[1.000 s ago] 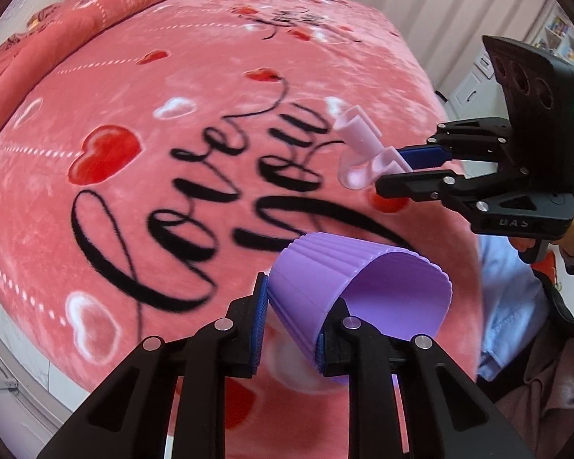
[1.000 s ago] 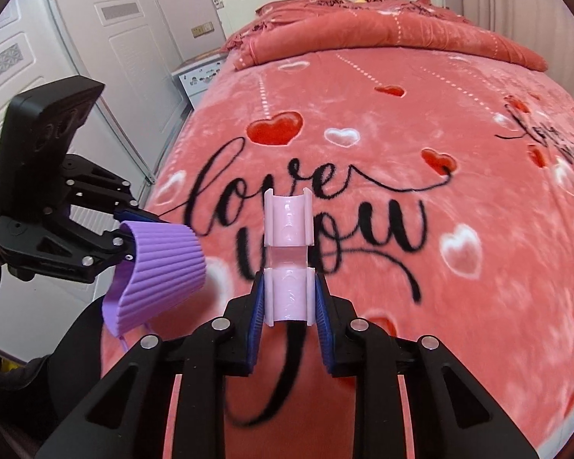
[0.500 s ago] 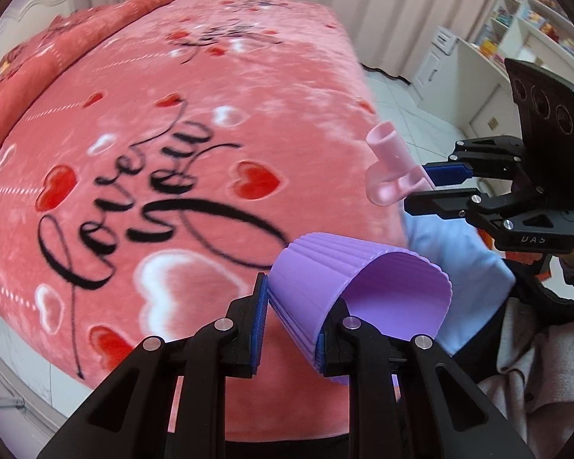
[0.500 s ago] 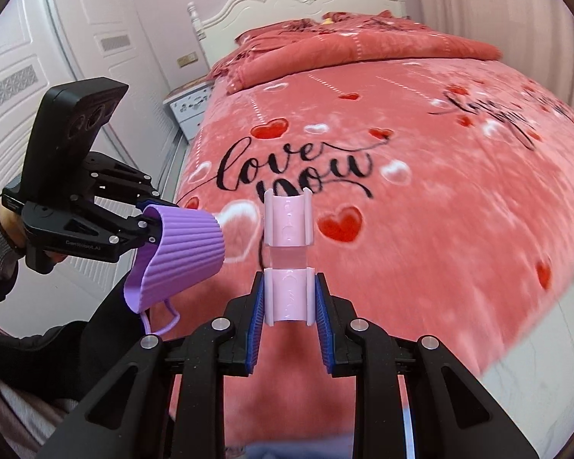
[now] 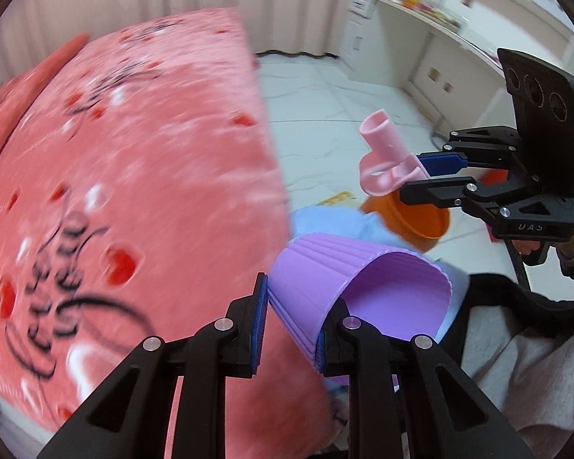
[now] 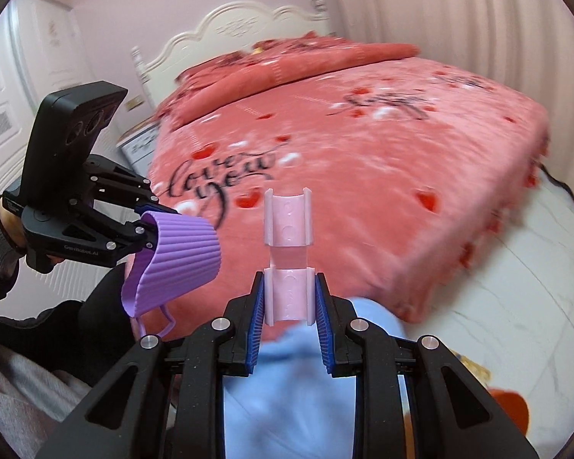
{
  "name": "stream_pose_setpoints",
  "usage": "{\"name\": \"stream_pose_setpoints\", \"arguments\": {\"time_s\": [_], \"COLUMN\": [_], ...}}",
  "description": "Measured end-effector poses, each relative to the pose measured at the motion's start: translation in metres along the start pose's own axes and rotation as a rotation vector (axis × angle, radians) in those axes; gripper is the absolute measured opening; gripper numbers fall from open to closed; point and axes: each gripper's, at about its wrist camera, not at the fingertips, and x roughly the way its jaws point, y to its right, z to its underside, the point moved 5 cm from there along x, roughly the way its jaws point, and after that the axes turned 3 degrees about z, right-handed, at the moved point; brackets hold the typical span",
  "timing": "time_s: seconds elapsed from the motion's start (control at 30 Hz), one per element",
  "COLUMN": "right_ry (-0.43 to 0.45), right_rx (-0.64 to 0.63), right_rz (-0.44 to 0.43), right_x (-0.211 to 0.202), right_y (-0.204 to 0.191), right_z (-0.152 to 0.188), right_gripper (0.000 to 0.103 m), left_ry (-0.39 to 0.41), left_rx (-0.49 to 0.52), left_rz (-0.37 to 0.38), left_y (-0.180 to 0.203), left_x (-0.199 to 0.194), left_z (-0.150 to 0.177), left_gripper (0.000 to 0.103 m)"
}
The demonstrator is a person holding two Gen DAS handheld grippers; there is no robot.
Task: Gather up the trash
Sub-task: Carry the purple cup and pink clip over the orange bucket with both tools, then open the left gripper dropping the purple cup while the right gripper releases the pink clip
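Observation:
My left gripper (image 5: 291, 317) is shut on the wall of a ribbed purple cup (image 5: 348, 287), mouth turned to the right; the same purple cup (image 6: 180, 260) shows at the left of the right wrist view. My right gripper (image 6: 289, 319) is shut on a pale pink plastic clip (image 6: 288, 252) that stands upright between the pads. In the left wrist view that pink clip (image 5: 382, 157) hangs from the right gripper (image 5: 421, 174) above an orange bin (image 5: 417, 222) on the floor. An orange edge (image 6: 509, 405) shows at the lower right of the right wrist view.
The pink bed (image 5: 134, 176) with heart and script print fills the left side, its corner near the grippers. White marble floor (image 5: 325, 114) lies beyond, with white cabinets (image 5: 440, 61) at the back right. A person's blue trouser leg (image 6: 306, 401) and grey garment (image 5: 524, 363) are below.
Both grippers have swung away from over the bed towards its corner and the floor, carrying the purple cup and pink clip. The orange bin has come into view under the right gripper.

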Motion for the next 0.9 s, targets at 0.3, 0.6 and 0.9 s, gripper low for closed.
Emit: {"name": "stream_pose_setpoints", "arguments": {"time_s": [0.3, 0.6, 0.9], "right_ry": [0.052, 0.069, 0.075], "right_rx": [0.170, 0.351, 0.505], "right_rz": [0.168, 0.318, 0.394], "right_x": [-0.077, -0.128, -0.156], "right_y": [0.097, 0.182, 0.239], "right_z": [0.054, 0.118, 0.175], "right_gripper": [0.025, 0.025, 0.025], "left_ry": [-0.040, -0.096, -0.176], "left_rx": [0.200, 0.326, 0.396], "left_rz": [0.107, 0.216, 0.303], "left_y": [0.083, 0.152, 0.202], "left_x": [0.059, 0.126, 0.194], "left_z": [-0.071, -0.121, -0.137], "left_gripper": [0.022, 0.022, 0.022]}}
